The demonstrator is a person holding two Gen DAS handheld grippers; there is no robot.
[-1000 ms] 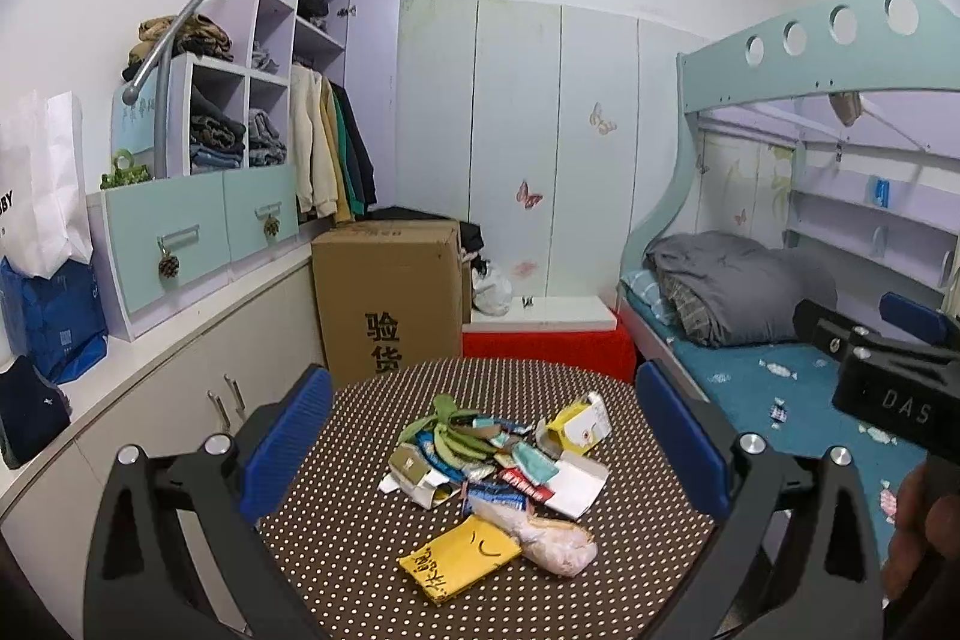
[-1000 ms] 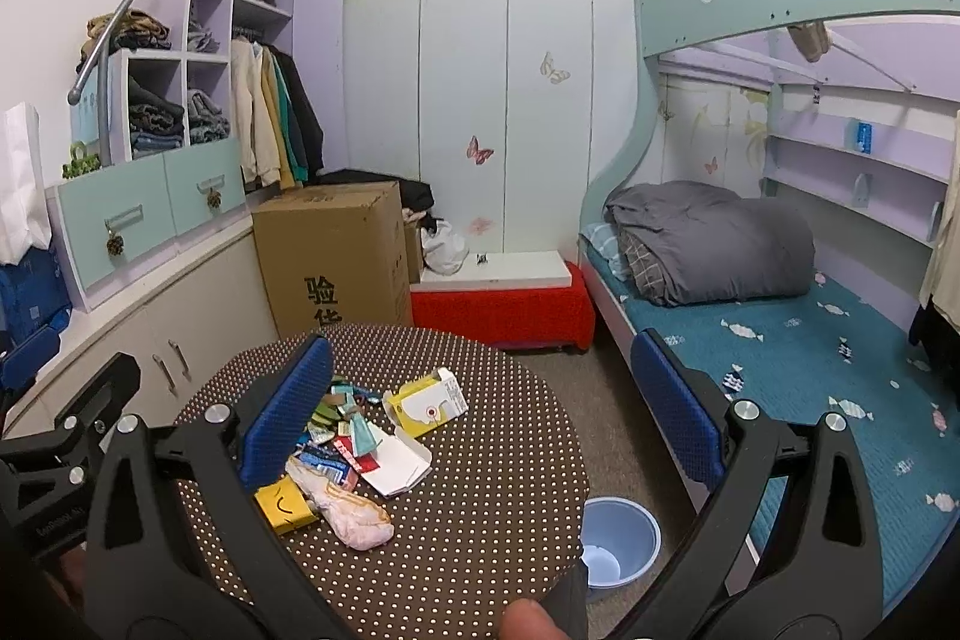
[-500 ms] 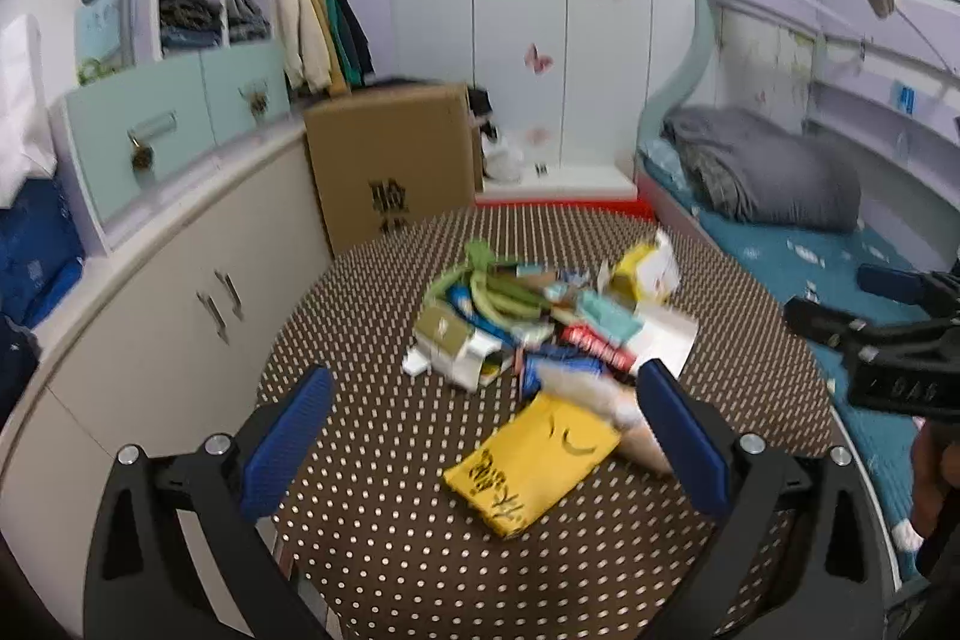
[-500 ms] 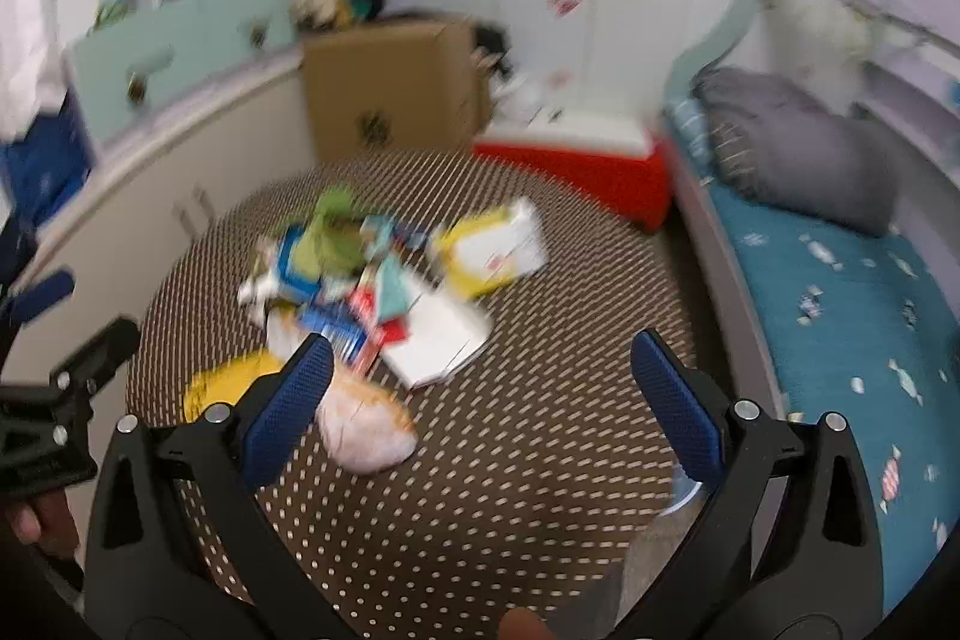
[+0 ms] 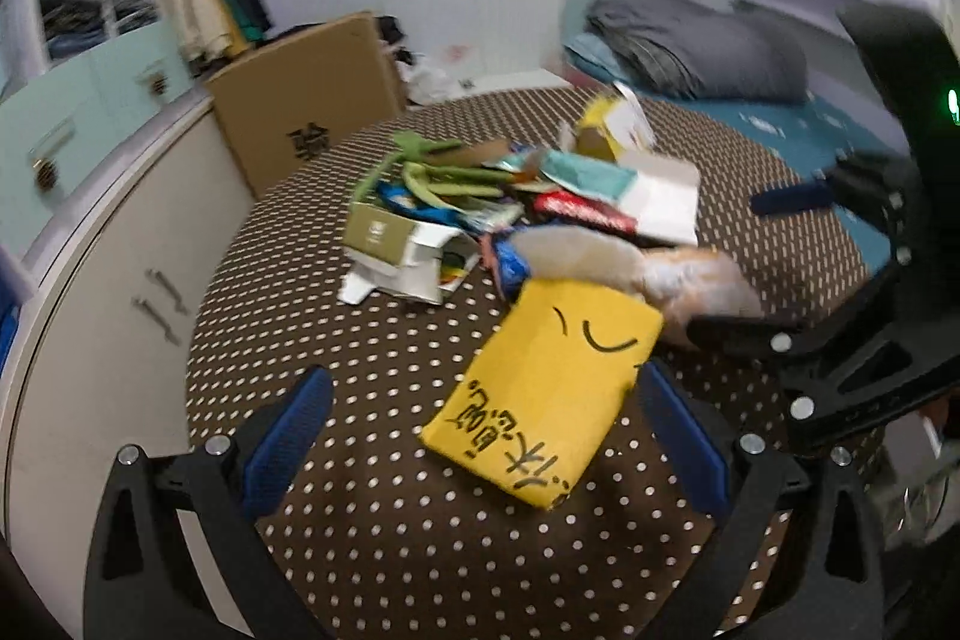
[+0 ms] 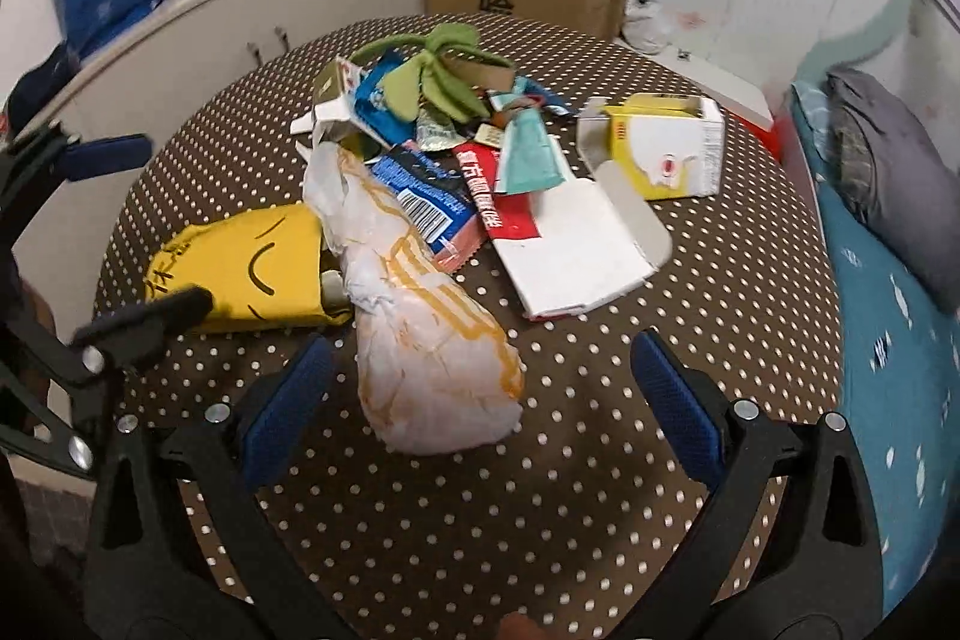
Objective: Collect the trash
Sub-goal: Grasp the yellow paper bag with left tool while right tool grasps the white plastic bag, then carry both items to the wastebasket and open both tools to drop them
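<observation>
Both the left gripper (image 5: 480,436) and the right gripper (image 6: 480,388), its jaws just closing a little, are released and empty, so a hasty grab at the crumpled bag (image 6: 420,340) may push the yellow packet (image 5: 540,388) off the table (image 6: 660,490).

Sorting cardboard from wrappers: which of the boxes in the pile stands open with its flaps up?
The yellow-and-white carton at the pile's bed side; its top flaps gape open, while the flattened white box beside it lies collapsed.

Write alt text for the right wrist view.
The open right gripper hovers over a crumpled white wrapper at the near edge of a trash pile on a polka-dot table. A yellow bag lies left.
</observation>
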